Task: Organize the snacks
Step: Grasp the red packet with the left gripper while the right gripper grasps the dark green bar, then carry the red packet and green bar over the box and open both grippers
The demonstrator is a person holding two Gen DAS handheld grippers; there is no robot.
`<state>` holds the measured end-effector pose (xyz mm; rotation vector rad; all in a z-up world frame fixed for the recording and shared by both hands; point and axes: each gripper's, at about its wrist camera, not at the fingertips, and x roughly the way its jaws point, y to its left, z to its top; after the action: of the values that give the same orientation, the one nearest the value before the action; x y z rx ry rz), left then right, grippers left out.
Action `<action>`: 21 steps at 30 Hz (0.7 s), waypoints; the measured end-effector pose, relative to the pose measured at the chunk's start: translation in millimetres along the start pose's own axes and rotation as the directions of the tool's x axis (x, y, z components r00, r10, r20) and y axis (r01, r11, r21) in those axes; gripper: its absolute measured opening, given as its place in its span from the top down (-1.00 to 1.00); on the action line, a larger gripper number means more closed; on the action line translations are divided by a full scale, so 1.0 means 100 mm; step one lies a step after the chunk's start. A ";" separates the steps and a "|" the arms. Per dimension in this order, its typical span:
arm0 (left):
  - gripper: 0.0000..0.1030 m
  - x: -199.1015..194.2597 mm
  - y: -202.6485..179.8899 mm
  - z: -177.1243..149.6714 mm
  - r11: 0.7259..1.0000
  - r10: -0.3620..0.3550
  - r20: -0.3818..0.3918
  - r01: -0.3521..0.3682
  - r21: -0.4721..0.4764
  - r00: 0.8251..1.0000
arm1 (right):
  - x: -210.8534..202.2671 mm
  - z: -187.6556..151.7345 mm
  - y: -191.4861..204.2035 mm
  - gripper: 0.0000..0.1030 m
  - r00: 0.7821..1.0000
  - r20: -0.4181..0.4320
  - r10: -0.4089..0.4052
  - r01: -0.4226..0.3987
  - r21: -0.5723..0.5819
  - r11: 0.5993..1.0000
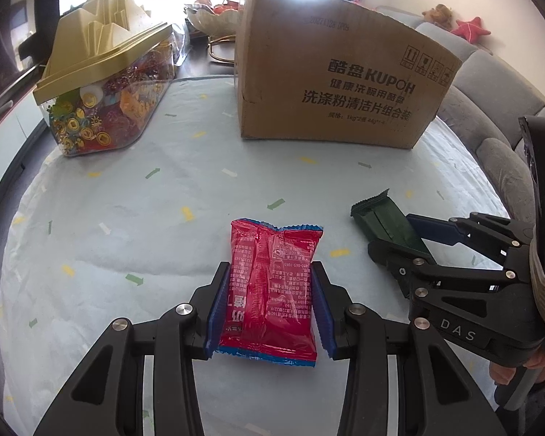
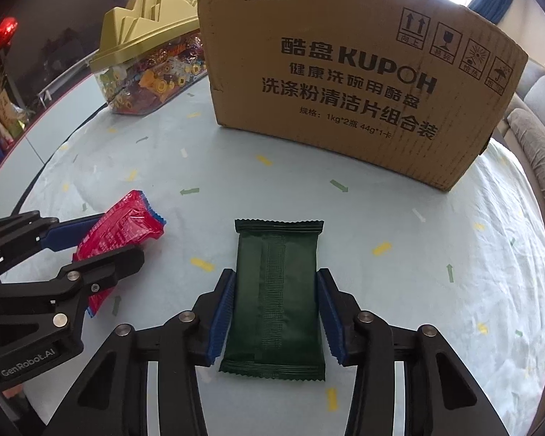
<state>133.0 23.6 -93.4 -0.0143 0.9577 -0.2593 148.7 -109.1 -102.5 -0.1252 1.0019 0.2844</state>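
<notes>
A red snack packet (image 1: pixel 272 287) lies flat on the pale tablecloth between the blue pads of my left gripper (image 1: pixel 270 272); the pads touch both its sides. It also shows in the right wrist view (image 2: pixel 121 229), with my left gripper (image 2: pixel 105 239) around it. A dark green snack packet (image 2: pixel 276 290) lies between the pads of my right gripper (image 2: pixel 275 279), which close on its sides. In the left wrist view the green packet (image 1: pixel 385 223) sits in my right gripper (image 1: pixel 396 232). A brown cardboard box (image 1: pixel 330 80) stands behind, also in the right wrist view (image 2: pixel 345 83).
A clear candy container with a gold lid (image 1: pixel 105 83) stands at the back left, left of the box; it also shows in the right wrist view (image 2: pixel 149 61). A grey sofa (image 1: pixel 490 83) lies past the table's right edge. The round table's cloth (image 1: pixel 127 200) stretches around.
</notes>
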 end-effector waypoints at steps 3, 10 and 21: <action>0.19 -0.07 -0.02 0.02 1.000 0.006 0.017 -0.006 -0.005 1.000 | -0.05 -0.01 -0.04 0.12 1.000 0.011 -0.002 0.002 0.026 1.000; 0.19 -0.30 -0.13 0.12 1.000 0.009 0.079 -0.008 -0.013 0.997 | -0.33 0.02 -0.09 0.12 0.997 0.082 -0.012 0.008 0.048 0.999; 0.19 -0.70 -0.37 0.47 1.000 -0.015 0.202 0.014 0.007 0.979 | -0.95 0.15 -0.21 0.12 0.972 0.231 -0.046 0.028 0.082 0.996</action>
<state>124.7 -0.9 -5.2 -0.0423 0.7548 -0.2688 118.9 -142.7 -14.6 -0.0383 0.7760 0.2197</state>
